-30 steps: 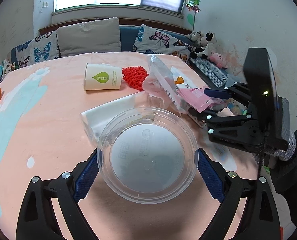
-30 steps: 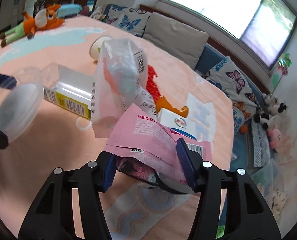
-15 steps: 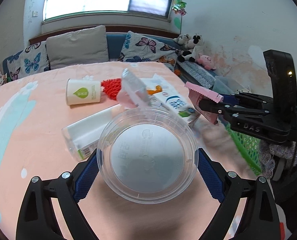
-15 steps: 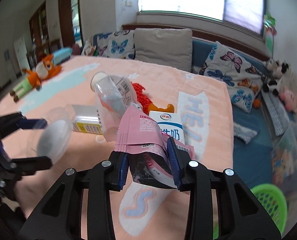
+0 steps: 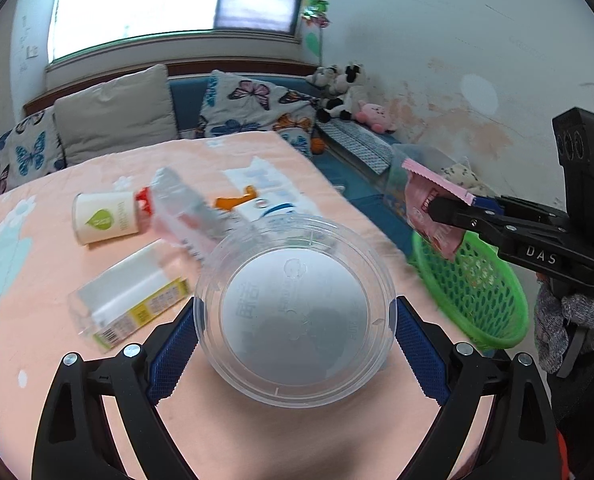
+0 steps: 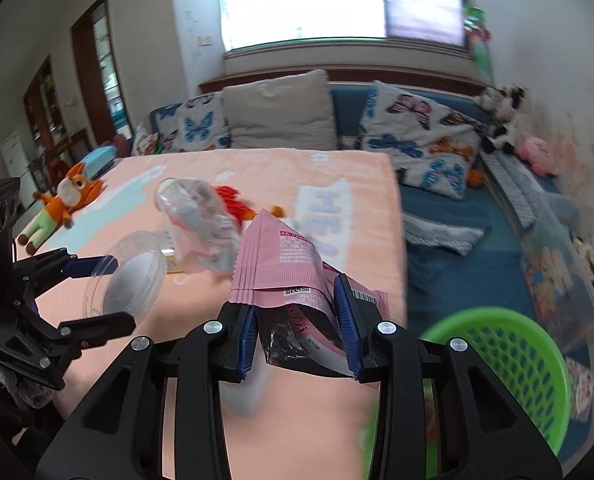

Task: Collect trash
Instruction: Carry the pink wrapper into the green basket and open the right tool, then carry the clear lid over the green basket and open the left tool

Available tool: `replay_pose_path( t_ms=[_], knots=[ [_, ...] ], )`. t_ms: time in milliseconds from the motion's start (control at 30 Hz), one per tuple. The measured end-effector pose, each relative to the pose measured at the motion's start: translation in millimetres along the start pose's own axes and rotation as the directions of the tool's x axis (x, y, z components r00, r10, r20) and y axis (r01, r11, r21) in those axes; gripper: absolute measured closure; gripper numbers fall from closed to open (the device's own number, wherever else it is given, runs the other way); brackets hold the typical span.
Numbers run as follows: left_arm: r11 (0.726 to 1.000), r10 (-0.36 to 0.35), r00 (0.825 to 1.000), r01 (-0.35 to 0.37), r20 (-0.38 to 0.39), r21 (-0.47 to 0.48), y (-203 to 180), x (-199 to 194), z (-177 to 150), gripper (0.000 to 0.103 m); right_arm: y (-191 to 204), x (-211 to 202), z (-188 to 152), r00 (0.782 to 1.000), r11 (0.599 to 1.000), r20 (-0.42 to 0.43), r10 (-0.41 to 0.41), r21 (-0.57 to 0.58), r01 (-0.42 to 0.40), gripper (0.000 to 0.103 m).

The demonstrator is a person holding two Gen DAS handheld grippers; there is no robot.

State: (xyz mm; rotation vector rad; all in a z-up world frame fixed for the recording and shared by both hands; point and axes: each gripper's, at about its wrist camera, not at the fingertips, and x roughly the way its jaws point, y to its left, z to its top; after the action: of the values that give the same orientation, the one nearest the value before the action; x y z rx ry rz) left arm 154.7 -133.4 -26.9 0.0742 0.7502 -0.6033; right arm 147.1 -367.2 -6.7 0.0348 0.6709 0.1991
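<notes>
My left gripper is shut on a clear round plastic container, held above the peach-covered table; it also shows in the right wrist view. My right gripper is shut on a pink snack wrapper, held above the table's right edge. In the left wrist view the wrapper hangs over a green basket. The basket sits low to the right of the right gripper.
On the table lie a paper cup, a crumpled clear bag, a clear box with a yellow label, a milk carton, a red mesh and an orange toy. A blue sofa stands beyond.
Both grippers have swung right with their loads. The pink wrapper has moved off the table toward the green basket, which has come into fuller view.
</notes>
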Motion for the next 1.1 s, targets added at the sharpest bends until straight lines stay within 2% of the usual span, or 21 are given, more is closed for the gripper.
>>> replay_pose_path(
  t_ms=[233, 467, 633, 733, 800, 867, 1100],
  knots=[
    [0.997, -0.055, 0.998, 0.056, -0.016, 0.054, -35, 17, 10, 0.014, -48, -30, -28, 0.994, 0.989, -0.014, -0.106, 0.104, 0.107, 0.064],
    [0.987, -0.11, 0.993, 0.114, -0.042, 0.114, -81, 37, 21, 0.014, -96, -51, -59, 0.979, 0.958, -0.046, -0.197, 0.205, 0.202, 0.064],
    [0.976, -0.134, 0.989, 0.142, -0.06, 0.163, -113, 50, 29, 0.014, -122, -59, -78, 0.973, 0.93, -0.069, -0.22, 0.287, 0.231, 0.063],
    [0.97, -0.146, 0.987, 0.156, -0.068, 0.185, -126, 55, 32, 0.014, -135, -63, -90, 0.97, 0.911, -0.083, -0.23, 0.332, 0.245, 0.056],
    [0.966, -0.151, 0.986, 0.163, -0.077, 0.2, -136, 62, 34, 0.014, -141, -66, -95, 0.969, 0.902, -0.082, -0.232, 0.355, 0.246, 0.047],
    [0.963, -0.156, 0.984, 0.171, -0.087, 0.209, -144, 67, 35, 0.014, -144, -72, -100, 0.965, 0.894, -0.082, -0.248, 0.365, 0.261, 0.044],
    [0.954, -0.179, 0.975, 0.205, -0.132, 0.217, -168, 87, 34, 0.014, -149, -94, -108, 0.96, 0.881, -0.059, -0.273, 0.386, 0.274, 0.042]
  ],
)
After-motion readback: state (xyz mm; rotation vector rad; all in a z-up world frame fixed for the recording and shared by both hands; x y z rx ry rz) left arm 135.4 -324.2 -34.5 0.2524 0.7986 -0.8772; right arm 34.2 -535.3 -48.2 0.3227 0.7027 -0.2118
